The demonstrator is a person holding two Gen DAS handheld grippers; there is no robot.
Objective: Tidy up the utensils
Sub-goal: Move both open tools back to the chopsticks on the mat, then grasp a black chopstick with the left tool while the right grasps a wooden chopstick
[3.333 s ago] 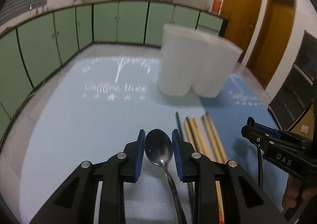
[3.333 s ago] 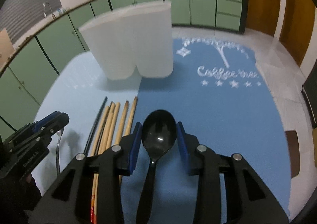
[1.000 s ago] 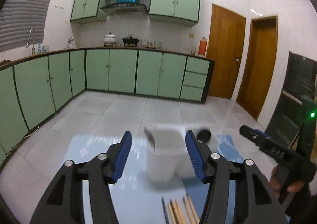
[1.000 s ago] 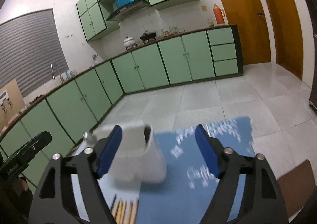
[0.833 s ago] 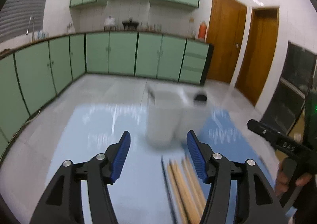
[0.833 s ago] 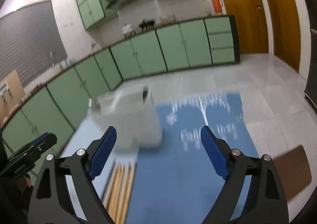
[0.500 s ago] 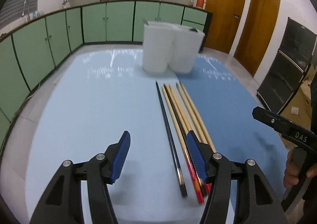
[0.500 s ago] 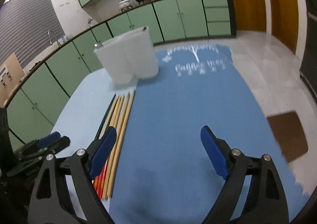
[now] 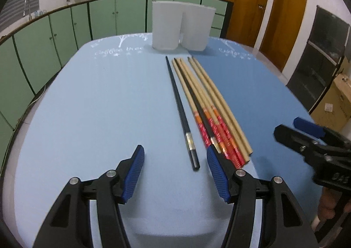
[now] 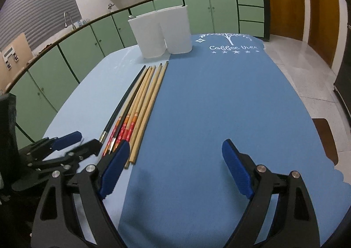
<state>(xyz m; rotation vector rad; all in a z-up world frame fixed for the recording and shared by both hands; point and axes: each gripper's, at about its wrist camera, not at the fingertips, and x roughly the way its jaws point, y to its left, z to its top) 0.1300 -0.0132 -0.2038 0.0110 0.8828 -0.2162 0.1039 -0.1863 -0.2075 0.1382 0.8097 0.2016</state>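
While the chopsticks (image 9: 204,103) lie in a row on the table (image 9: 87,103), we have nothing in either gripper.
Both spoons we held earlier are gone from our jaws; a handle tip shows above the white holder (image 10: 161,33), so that part looks done. Our left gripper (image 9: 175,173) stands half open near the black chopstick (image 9: 181,112), our right gripper (image 10: 173,171) wide and empty; both have dropped from the holder to the chopsticks' near ends.

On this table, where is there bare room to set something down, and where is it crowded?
Two bare patches: the light-blue mat left of the black chopstick, out to the table edge, and the dark-blue mat right of the wooden chopsticks. Crowded: the central chopstick row up to the white holder at the far end.
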